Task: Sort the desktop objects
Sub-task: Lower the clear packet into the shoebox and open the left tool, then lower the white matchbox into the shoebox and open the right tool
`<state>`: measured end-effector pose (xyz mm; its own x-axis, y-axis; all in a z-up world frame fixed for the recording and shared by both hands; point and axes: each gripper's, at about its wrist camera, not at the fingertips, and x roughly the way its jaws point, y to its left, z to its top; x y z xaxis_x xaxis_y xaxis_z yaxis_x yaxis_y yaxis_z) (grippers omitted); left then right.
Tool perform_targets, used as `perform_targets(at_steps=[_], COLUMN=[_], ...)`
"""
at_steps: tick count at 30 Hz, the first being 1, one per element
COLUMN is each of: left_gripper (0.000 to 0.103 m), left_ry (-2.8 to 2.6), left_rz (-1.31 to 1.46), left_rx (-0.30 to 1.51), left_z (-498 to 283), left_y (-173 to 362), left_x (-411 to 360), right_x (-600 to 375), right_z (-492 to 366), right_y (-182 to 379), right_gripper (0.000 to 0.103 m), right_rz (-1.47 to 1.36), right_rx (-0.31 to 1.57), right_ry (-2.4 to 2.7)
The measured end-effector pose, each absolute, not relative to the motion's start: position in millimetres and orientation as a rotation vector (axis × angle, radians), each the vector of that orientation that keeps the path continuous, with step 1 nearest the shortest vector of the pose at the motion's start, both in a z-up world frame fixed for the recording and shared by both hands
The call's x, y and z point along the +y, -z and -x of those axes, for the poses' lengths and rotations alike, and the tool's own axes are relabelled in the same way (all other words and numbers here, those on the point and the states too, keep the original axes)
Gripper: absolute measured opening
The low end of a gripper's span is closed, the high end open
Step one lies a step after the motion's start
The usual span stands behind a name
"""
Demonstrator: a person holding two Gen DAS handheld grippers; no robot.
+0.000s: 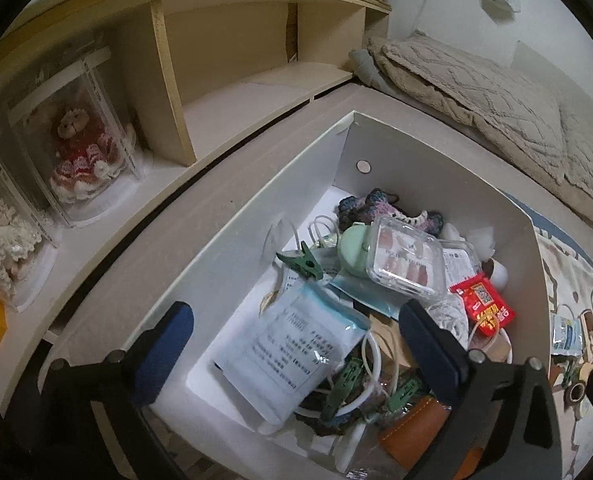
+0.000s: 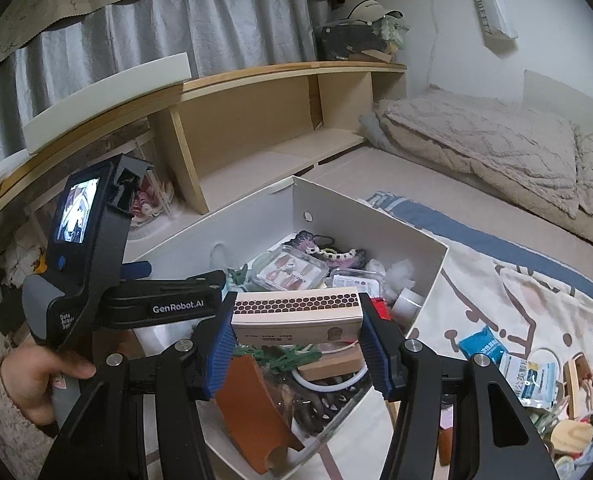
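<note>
- Matchbox [image 2: 297, 312], pale with a honeycomb striking strip, sits clamped endwise between the right gripper [image 2: 296, 346] pads above the white box [image 2: 360, 220].
- Left gripper [image 1: 296, 350] gapes wide, empty, over a pale-blue packet [image 1: 296, 344] inside that box.

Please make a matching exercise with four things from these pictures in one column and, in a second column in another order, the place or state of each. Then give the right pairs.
Things:
1. matchbox
2. left gripper
3. pale blue sachet
4. blue packets

Places or states:
A. lying outside the white box, on the patterned cloth
B. clamped between the right gripper's blue fingers
C. open wide, holding nothing
D. lying loose inside the white box, on top of the clutter

Pairs: 1-B, 2-C, 3-D, 4-A
</note>
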<state>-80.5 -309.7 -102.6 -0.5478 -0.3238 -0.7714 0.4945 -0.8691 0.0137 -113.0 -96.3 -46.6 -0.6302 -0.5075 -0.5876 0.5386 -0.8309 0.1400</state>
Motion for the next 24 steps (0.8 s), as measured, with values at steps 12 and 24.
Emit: perform_targets(at_steps=[12, 24], left_gripper=[0.103, 0.103], left_ry=[2.436, 2.456], left_rz=[-1.025, -0.939], left_rx=[0.166, 0.116], left_z=[63.5, 37.6], left_y=[80.3, 57.0], left_x=[-300.7, -301.0], right_x=[-114.5, -126.7], right_z=[113.8, 120.0], right_y=[60.8, 84.0], right_gripper=[0.057, 0.057], right_rz=[-0.885, -0.962], right_rx=[0.113, 0.249], right_ry=[2.328, 2.301])
